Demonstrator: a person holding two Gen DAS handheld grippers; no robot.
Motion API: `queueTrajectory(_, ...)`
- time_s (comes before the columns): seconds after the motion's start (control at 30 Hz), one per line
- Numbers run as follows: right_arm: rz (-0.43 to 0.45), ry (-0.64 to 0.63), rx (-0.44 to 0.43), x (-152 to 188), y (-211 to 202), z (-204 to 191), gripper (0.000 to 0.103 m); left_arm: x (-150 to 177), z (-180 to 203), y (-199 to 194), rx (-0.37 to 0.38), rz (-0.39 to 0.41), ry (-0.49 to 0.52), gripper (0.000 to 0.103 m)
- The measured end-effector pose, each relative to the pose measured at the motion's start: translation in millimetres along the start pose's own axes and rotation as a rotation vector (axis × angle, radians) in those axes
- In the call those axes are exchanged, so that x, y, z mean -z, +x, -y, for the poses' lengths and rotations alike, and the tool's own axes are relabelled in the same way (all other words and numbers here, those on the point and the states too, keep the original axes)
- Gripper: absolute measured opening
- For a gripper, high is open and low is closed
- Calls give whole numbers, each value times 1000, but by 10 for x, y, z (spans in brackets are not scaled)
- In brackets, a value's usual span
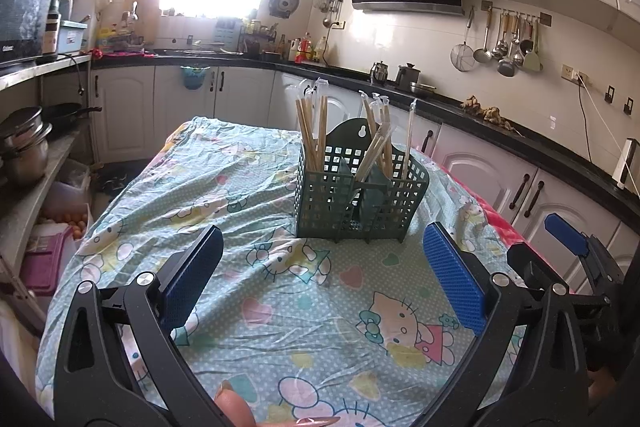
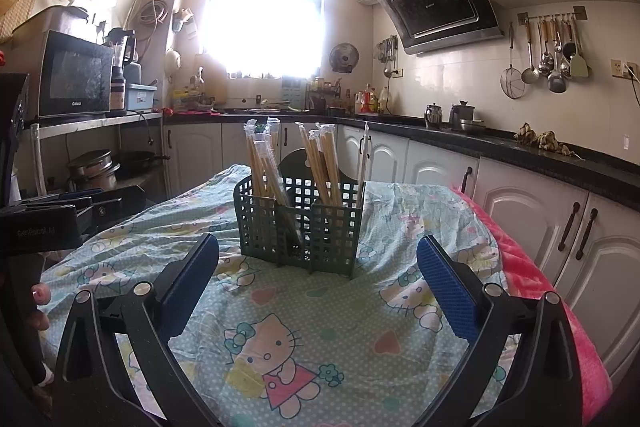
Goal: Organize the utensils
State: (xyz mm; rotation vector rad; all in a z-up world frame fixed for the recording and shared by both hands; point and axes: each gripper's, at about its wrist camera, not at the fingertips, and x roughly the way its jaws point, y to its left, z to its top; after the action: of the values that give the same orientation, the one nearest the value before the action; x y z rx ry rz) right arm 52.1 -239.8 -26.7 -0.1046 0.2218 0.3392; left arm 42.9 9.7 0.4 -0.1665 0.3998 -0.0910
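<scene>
A dark green lattice utensil holder (image 1: 356,195) (image 2: 300,223) stands upright on the cartoon-print tablecloth (image 1: 280,287) (image 2: 320,315). Wrapped wooden chopsticks (image 1: 312,131) (image 2: 264,163) fill its left compartment, and more chopsticks (image 1: 380,143) (image 2: 324,163) lean in the right one. My left gripper (image 1: 320,267) hovers open in front of the holder, nothing between its blue pads. My right gripper (image 2: 318,279) is likewise open and empty, close to the holder's front. The right gripper's blue fingertip (image 1: 568,233) shows at the left view's right edge.
Black countertops (image 2: 520,147) with white cabinets run along the back and right. A shelf with pots (image 1: 24,147) and a microwave (image 2: 76,83) stands left. A pink blanket edge (image 2: 540,287) lies along the table's right side. The other gripper's body (image 2: 48,219) sits at far left.
</scene>
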Motion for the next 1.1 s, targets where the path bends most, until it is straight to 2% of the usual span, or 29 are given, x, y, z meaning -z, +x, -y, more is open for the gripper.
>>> queueTrajectory(0.73,5,-2,1,-5,-6,3,97,25,-8,14,-2,-6,-1,92)
queueTrajectory(0.93,3,-1,4,-7,-7,15,97,50,36,25,-37,-15,17,92)
queueTrajectory(1.1,-10,16,26,-7,30,85,97,86,-19,141,-55,-78,-19,92)
